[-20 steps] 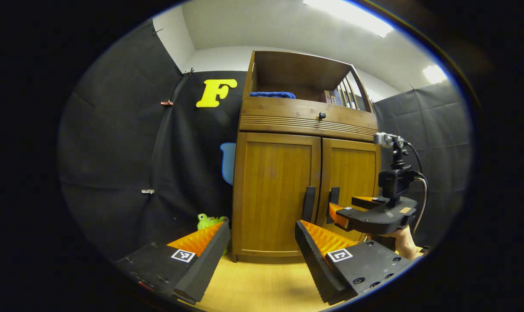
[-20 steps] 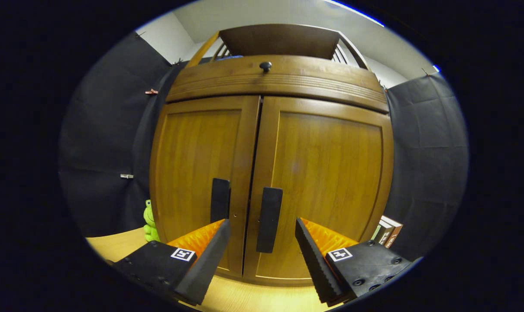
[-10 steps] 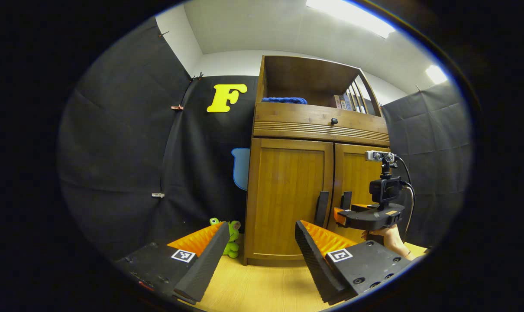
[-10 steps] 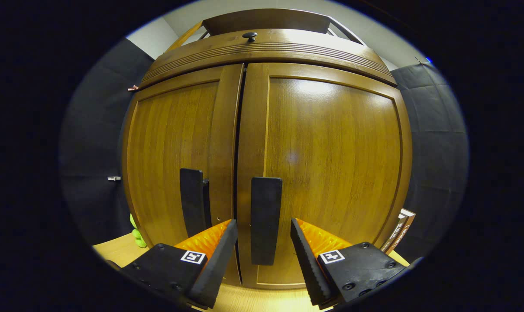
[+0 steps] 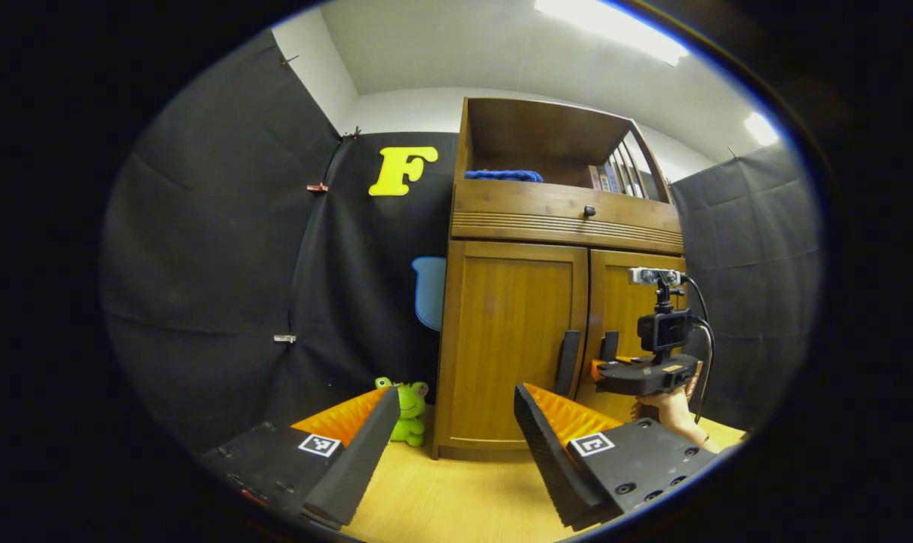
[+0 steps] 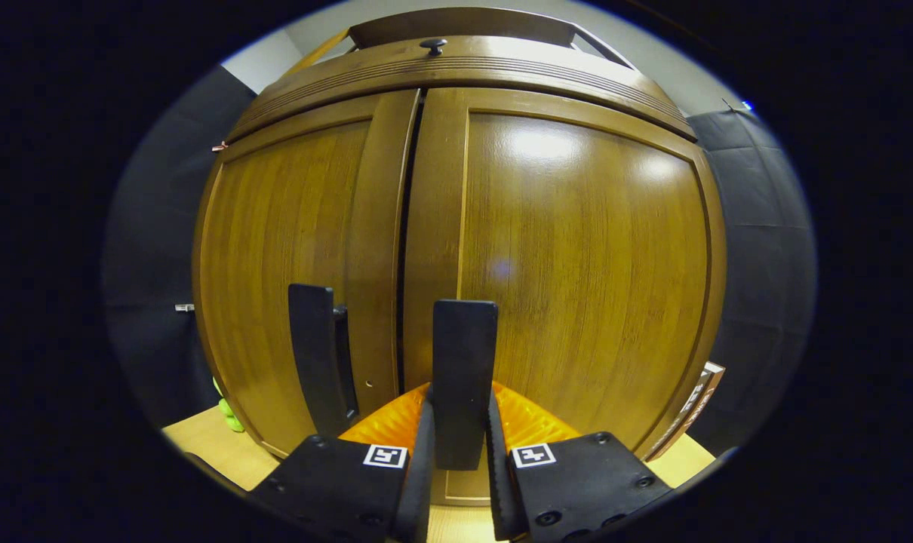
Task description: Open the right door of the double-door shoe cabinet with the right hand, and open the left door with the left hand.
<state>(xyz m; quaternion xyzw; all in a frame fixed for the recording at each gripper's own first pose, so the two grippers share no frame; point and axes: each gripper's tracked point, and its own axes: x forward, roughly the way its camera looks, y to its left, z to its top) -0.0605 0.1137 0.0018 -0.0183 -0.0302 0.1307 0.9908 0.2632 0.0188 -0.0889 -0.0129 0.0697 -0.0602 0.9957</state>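
Right gripper view: right gripper (image 6: 460,445) now apparently clamped on right door handle (image 6: 464,377); left gripper (image 5: 449,441) still spread.

You are working in a recording booth dressed as a home hallway: black cloth walls (image 5: 222,249) pinned with clips enclose a wooden shoe cabinet (image 5: 532,219) on a pale wood floor (image 5: 456,498). A blue cloth (image 5: 503,175) and books (image 5: 607,178) fill its open shelf, a green plush frog (image 5: 410,411) sits beside it, and ceiling strip lights (image 5: 611,26) glare overhead.
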